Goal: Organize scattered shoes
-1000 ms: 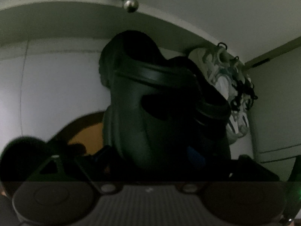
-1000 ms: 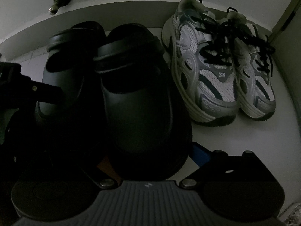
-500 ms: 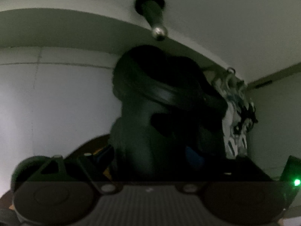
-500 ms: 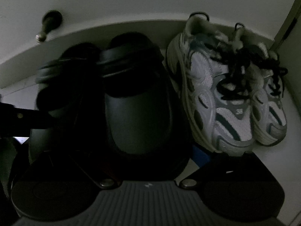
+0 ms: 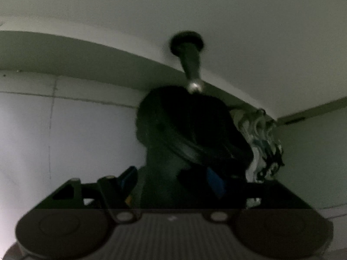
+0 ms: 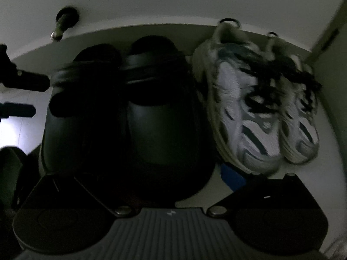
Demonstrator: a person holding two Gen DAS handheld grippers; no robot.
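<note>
We found the left gripper (image 5: 173, 186) set about the toe of the left black clog (image 6: 84, 112), jaws either side of it, though in the gloom we could not tell whether they pinched it. The right gripper (image 6: 171, 186) likewise straddled the toe of the right black clog (image 6: 162, 119) (grip equally unconfirmed). Both clogs ran lengthwise straight away from the jaws, heels toward the skirting under the door stop (image 6: 63, 25), touching side by side. Just right of them stood the pale grey laced trainers (image 6: 260, 112), also paired and parallel.
</note>
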